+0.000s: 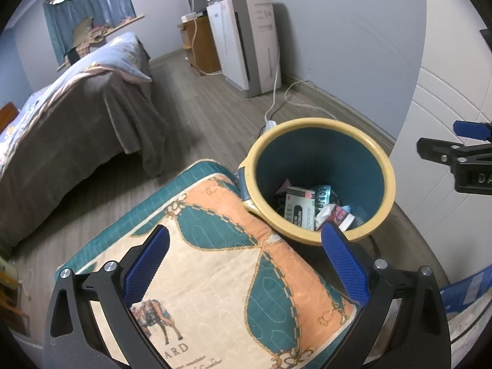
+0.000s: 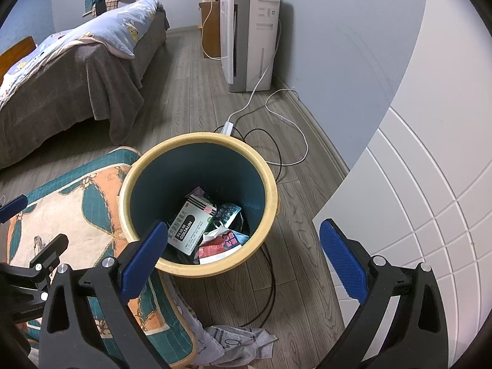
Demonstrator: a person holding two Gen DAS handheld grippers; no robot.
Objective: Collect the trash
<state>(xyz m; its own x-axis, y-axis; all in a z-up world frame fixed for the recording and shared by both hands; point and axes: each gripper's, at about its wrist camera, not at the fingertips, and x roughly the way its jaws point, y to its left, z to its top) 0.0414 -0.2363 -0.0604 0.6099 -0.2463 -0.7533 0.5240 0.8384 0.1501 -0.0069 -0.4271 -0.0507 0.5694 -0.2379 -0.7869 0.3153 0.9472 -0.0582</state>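
A bedroom's wood floor (image 2: 196,92): both the left gripper (image 1: 244,261) and right gripper (image 2: 243,255) hang wide and empty over the bin (image 2: 273,190), where light, crushable boxes and wrappers (image 2: 192,226) lie, likely best pinched by edges.

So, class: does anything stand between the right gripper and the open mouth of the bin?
Nothing visible does. The right gripper hangs open and empty above the bin, whose mouth is uncovered, with trash already at the bottom.

One bin (image 2: 196,203), one medicine box (image 2: 190,227), one cushion (image 1: 221,276), one bed (image 2: 67,70), two grippers (image 1: 244,243) (image 2: 243,240)
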